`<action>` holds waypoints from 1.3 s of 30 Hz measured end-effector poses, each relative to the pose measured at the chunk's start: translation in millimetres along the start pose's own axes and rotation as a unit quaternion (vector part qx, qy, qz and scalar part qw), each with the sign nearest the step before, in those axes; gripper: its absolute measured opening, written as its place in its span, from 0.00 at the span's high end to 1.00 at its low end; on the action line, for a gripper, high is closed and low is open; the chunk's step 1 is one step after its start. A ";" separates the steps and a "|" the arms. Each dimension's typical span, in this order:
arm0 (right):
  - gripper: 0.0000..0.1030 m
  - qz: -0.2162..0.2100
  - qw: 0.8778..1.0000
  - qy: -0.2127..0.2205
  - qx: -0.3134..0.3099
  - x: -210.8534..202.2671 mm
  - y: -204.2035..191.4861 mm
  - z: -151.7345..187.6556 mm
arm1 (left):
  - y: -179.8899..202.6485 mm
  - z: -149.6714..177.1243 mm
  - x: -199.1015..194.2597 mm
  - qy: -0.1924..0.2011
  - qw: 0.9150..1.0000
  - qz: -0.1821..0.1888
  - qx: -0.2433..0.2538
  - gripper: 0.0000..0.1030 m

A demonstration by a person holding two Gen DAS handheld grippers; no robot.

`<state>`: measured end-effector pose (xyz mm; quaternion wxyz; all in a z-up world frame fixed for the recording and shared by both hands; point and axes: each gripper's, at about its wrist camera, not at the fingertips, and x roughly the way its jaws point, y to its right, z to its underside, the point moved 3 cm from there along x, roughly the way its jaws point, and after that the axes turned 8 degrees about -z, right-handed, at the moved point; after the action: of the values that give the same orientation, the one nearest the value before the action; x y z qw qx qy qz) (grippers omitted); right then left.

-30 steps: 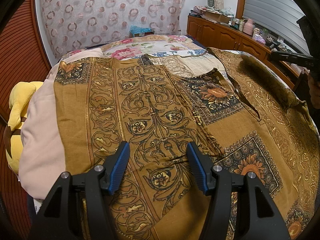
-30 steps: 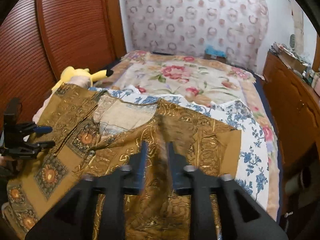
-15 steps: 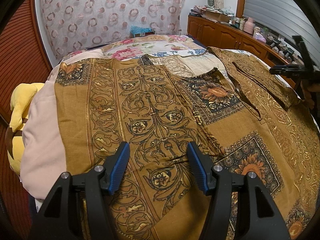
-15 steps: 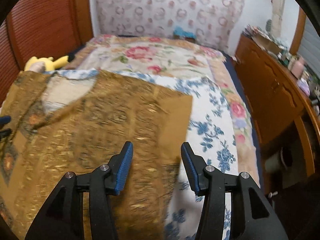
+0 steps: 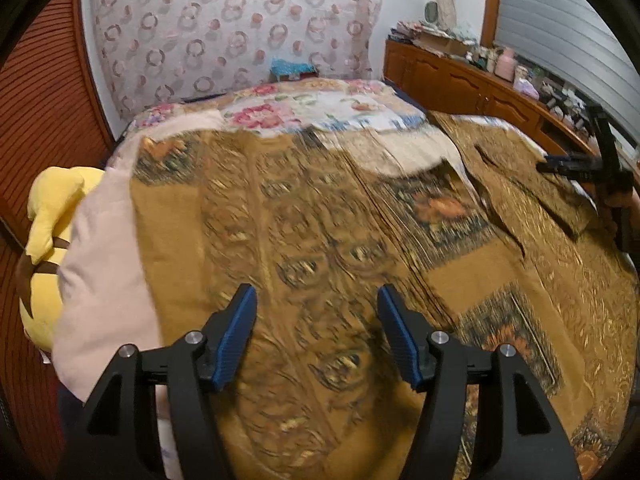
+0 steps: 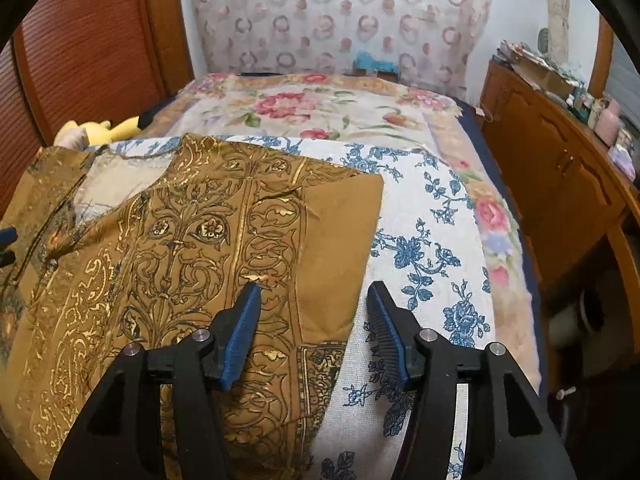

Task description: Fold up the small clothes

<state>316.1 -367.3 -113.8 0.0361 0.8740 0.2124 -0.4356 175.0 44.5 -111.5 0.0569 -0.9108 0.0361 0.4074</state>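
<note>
Brown patterned shirt (image 6: 192,264) is lying spread out on the bed (image 6: 436,216), with one side already folded over. The right gripper (image 6: 312,316) is opening over the shirt's edge, holding nothing. The left gripper (image 5: 316,332) is hanging open above the cloth. More folds are waiting, I think.

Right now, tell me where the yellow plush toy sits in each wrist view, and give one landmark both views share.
Left wrist view: the yellow plush toy lies at the far left edge, beside the pink blanket, large in frame.
Right wrist view: the toy is small, upper left, beyond the brown patterned garment, by the wooden slatted wall.
Shared landmark: the teal box at the bed's far end, against the ring-patterned curtain.
</note>
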 end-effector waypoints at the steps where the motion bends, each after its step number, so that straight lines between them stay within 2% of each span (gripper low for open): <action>1: 0.45 0.001 1.000 0.000 -0.001 0.0 -0.7 -0.2 | -5.6 -5.3 -1.3 0.006 1.000 -0.001 -0.005 0.39; 7: 0.42 0.001 1.000 -0.002 -0.001 0.1 1.2 -0.5 | -38.5 -32.4 0.1 0.032 0.999 -0.020 -0.030 0.39; 14: 0.41 0.003 1.000 -0.002 -0.003 0.3 0.2 0.2 | -81.8 -57.2 26.0 0.025 0.997 -0.033 -0.058 0.39; 22: 0.40 0.006 1.000 -0.003 -0.004 1.6 -1.1 -1.0 | -110.4 -69.8 43.1 0.017 0.996 -0.024 -0.084 0.40; 28: 0.40 -0.004 1.000 -0.027 -0.013 12.4 4.4 -15.7 | -112.8 -71.3 53.4 0.010 0.997 -0.007 -0.083 0.46; 29: 0.40 -0.004 1.000 -0.028 -0.012 15.0 7.4 -19.6 | -112.5 -71.4 54.2 0.010 0.996 -0.003 -0.084 0.53; 32: 0.42 -0.006 0.999 -0.030 -0.009 21.2 14.1 -28.9 | -109.4 -70.8 56.2 0.008 0.996 0.009 -0.083 0.62; 34: 0.46 -0.012 0.999 -0.030 -0.007 23.2 16.4 -31.7 | -105.9 -70.4 57.0 0.007 0.997 0.015 -0.079 0.63; 36: 0.64 -0.017 0.999 -0.030 -0.010 23.2 14.7 -33.1 | -103.1 -69.3 58.1 0.003 0.997 0.017 -0.074 0.63; 39: 0.84 -0.034 0.999 -0.033 -0.023 22.8 5.6 -32.9 | -100.6 -68.3 60.5 -0.003 0.997 0.019 -0.069 0.64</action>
<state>355.0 -356.5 -111.9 0.0479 0.8505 0.2506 -0.4600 276.9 133.9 -104.1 -0.0142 -0.9102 0.0251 0.4131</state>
